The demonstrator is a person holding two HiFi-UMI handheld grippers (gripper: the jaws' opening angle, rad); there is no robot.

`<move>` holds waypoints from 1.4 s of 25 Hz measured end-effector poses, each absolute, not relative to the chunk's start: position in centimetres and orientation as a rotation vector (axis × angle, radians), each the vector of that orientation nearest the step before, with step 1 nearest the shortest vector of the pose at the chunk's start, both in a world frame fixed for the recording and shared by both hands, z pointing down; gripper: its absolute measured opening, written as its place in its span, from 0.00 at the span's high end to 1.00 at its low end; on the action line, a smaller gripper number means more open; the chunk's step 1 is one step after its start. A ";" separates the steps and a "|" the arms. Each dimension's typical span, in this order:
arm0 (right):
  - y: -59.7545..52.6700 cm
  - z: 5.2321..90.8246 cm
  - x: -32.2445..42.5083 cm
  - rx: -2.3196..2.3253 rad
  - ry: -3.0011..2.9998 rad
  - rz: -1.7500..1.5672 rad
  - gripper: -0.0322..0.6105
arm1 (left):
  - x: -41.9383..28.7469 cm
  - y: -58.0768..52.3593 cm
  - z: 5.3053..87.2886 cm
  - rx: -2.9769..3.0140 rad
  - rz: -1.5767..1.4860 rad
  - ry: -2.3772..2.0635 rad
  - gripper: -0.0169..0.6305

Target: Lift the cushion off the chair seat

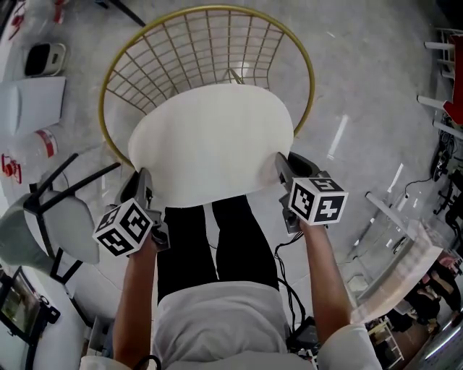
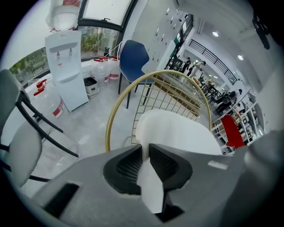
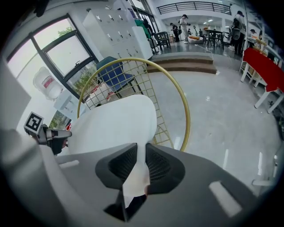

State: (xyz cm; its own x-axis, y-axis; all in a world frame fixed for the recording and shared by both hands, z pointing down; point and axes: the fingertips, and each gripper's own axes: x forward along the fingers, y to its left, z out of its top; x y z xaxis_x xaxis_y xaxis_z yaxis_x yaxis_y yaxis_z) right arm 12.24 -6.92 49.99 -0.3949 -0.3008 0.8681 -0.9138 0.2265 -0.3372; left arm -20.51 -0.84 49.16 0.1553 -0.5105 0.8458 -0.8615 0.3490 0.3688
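Now, with the jaws of the left gripper (image 1: 142, 182) and right gripper (image 1: 283, 166) clamped on the cushion (image 1: 213, 148), we are mid-lift and must raise it evenly clear of the chair (image 1: 210, 10).

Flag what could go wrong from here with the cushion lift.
1. The left gripper and right gripper pinch only the near edge of the cushion; it may slip out or droop.
2. Its far edge sits close to the gold wire chair and could snag on the back.
3. A grey chair stands beside the left gripper; swinging that way may bump it.
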 end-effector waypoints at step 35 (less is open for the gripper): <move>-5.1 35.9 13.5 1.077 -1.963 1.117 0.85 | -19.2 1.5 35.1 1.415 0.277 -1.514 0.89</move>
State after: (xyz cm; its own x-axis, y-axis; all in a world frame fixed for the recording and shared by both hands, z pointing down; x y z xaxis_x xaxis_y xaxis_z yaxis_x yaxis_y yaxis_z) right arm 13.51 -5.06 35.93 -0.4684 -0.3423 0.8145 -0.8751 0.3066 -0.3743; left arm -19.23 1.53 35.14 0.1890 -0.6185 0.7628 -0.8485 0.2882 0.4439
